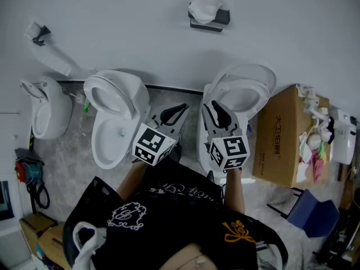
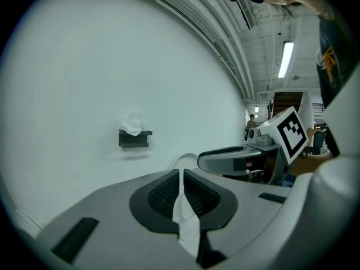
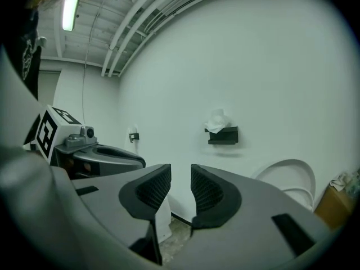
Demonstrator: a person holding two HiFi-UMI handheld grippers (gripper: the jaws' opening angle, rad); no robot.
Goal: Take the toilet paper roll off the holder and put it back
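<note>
A white toilet paper roll (image 1: pixel 206 5) sits on a black wall holder (image 1: pixel 212 20), high on the pale wall and well beyond both grippers. The roll (image 2: pixel 134 122) and holder (image 2: pixel 135 138) show up and to the left in the left gripper view; the right gripper view has the roll (image 3: pixel 217 120) on its holder (image 3: pixel 223 135) up and to the right. My left gripper (image 1: pixel 175 112) (image 2: pixel 180 174) is shut, with a thin white strip, seemingly tissue, pinched between its pads. My right gripper (image 1: pixel 219 114) (image 3: pixel 180 173) stands open with a narrow gap and nothing in it.
Two white toilets (image 1: pixel 115 114) (image 1: pixel 247 89) stand under the grippers against the wall, and a smaller white fixture (image 1: pixel 48 108) is at the left. A cardboard box (image 1: pixel 281 139) stuffed with rubbish stands at the right. A black bracket (image 1: pixel 39 34) is on the wall, upper left.
</note>
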